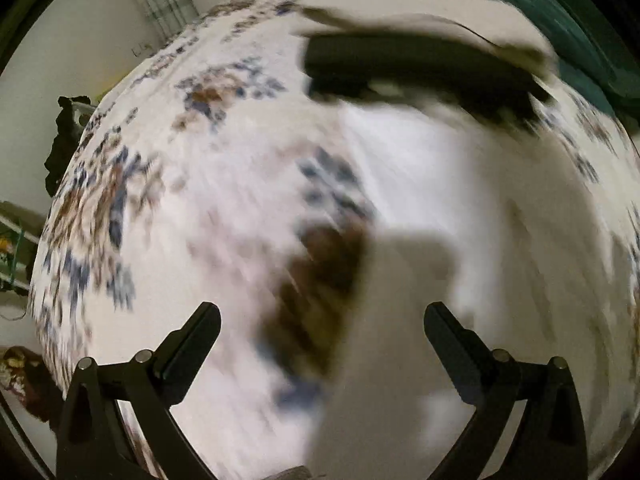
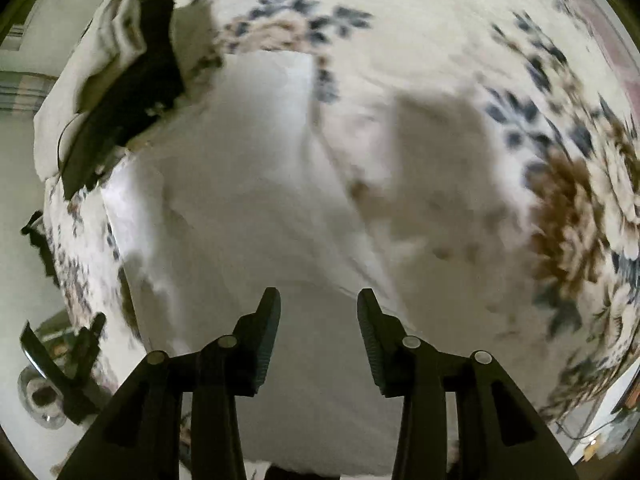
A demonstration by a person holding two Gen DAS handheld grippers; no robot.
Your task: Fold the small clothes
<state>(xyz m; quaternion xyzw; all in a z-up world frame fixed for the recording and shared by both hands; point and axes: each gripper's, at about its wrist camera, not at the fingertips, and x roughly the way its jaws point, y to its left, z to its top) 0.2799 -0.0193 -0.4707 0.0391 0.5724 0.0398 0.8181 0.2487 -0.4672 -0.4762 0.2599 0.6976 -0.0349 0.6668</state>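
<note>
A white garment lies spread flat on the flowered bedsheet, under and ahead of my right gripper, which is open and empty just above it. In the left wrist view the same white garment is blurred, to the right of centre. My left gripper is wide open and empty above the sheet. A black folded piece lies at the far end, also in the right wrist view.
White and beige folded clothes lie beside the black piece. A dark green cloth is at the far right. The bed's edge runs along the left, with floor and clutter below.
</note>
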